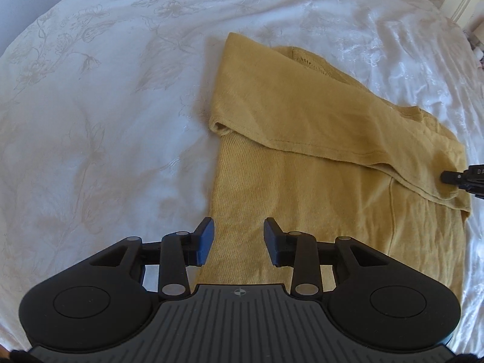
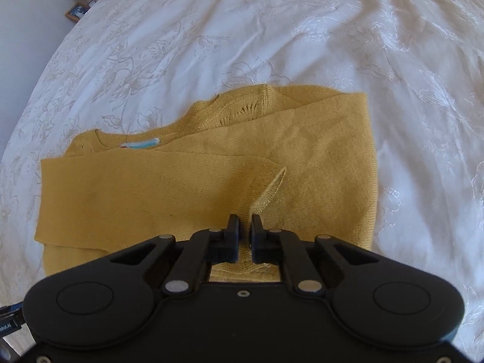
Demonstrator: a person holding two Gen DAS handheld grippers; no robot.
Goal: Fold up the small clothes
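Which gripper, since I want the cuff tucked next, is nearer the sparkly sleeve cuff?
Right. The right gripper sits just short of the cuff; the left gripper is over the sweater near its hem, well away.

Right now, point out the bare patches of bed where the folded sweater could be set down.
Bare bedspread lies left of the yellow sweater in the left wrist view, and beyond its neckline and to its right in the right wrist view. It is crowded only at the sweater itself, where the left tool and right tool work.
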